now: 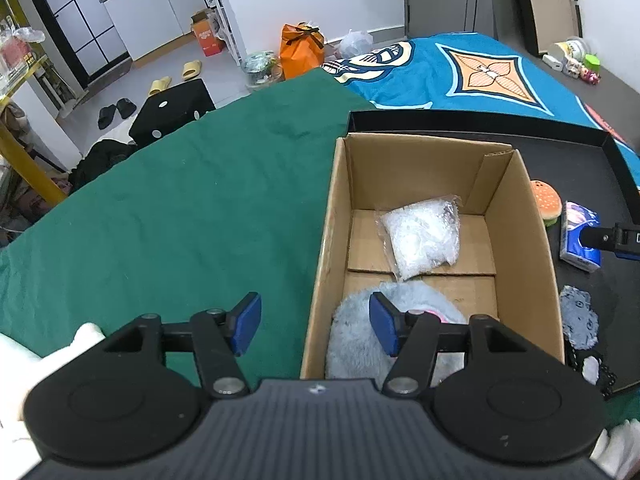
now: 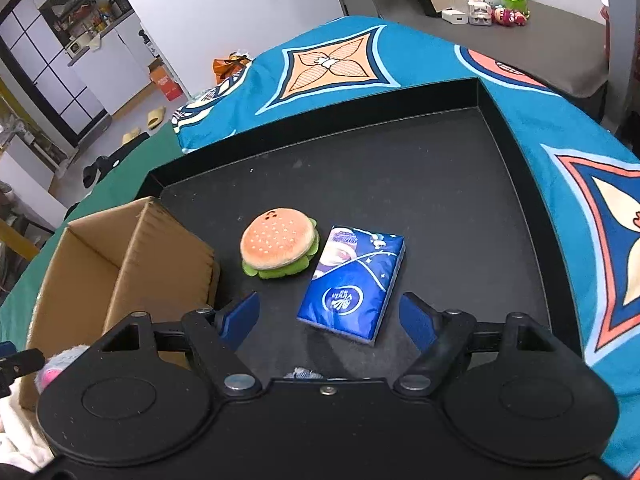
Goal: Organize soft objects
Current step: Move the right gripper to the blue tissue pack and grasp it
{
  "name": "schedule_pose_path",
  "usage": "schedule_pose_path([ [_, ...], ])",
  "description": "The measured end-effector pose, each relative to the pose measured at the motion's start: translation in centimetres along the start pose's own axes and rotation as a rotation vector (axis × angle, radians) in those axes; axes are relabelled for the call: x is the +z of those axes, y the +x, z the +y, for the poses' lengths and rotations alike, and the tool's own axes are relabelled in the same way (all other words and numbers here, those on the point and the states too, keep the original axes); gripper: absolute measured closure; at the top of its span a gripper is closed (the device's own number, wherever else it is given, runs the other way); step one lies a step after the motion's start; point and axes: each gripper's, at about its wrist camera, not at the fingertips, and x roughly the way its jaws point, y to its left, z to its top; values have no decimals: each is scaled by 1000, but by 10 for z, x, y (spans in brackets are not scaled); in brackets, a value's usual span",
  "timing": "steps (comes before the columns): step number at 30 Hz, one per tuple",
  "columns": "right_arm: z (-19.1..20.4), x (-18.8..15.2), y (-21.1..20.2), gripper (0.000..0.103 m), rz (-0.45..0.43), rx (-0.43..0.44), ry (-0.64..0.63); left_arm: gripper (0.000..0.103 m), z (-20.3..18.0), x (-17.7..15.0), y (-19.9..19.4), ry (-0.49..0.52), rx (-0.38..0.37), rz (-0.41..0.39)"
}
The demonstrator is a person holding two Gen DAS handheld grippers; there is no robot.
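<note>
A cardboard box [image 1: 520, 240] stands on a black tray [image 1: 580, 136]. Inside lie a clear bag of white stuffing [image 1: 420, 236] and a grey plush toy [image 1: 356, 332]. My left gripper [image 1: 316, 324] is open and empty, astride the box's near left wall. My right gripper [image 2: 330, 318] is open and empty, just above the near end of a blue tissue pack [image 2: 352, 280], which also shows in the left wrist view [image 1: 578, 236]. A plush hamburger [image 2: 278, 242] lies on the tray [image 2: 440, 184] beside the pack and the box [image 2: 120, 256]. A grey fuzzy item [image 1: 578, 316] lies right of the box.
The tray sits on a bed with a green cloth [image 1: 180, 208] and a blue patterned blanket [image 2: 580, 184]. Small toys and a cup [image 2: 488, 4] stand on a grey surface beyond. Slippers, bags and a black stool [image 1: 172, 110] are on the floor to the left.
</note>
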Motion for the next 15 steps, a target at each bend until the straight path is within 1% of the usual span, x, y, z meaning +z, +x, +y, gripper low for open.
schedule_pose_path([
  [5,-6,0,17,26,33,-36,9,44,-5,8,6,7,19,12],
  [8,-5,2,18,26,24,-41,-7,44,-8,12,10,14,31,20],
  [10,-4,1,18,26,18,-31,-14,44,-10,13,13,19,40,26],
  [12,-2,-1,19,27,10,-42,-42,44,-13,14,14,28,49,33],
  [13,0,-2,19,28,8,-54,-61,44,-14,15,15,34,54,35],
  [14,1,-3,18,32,6,-65,-78,44,-16,16,15,38,57,36],
  [15,2,-3,18,39,3,-77,-91,44,-18,16,15,43,59,35],
])
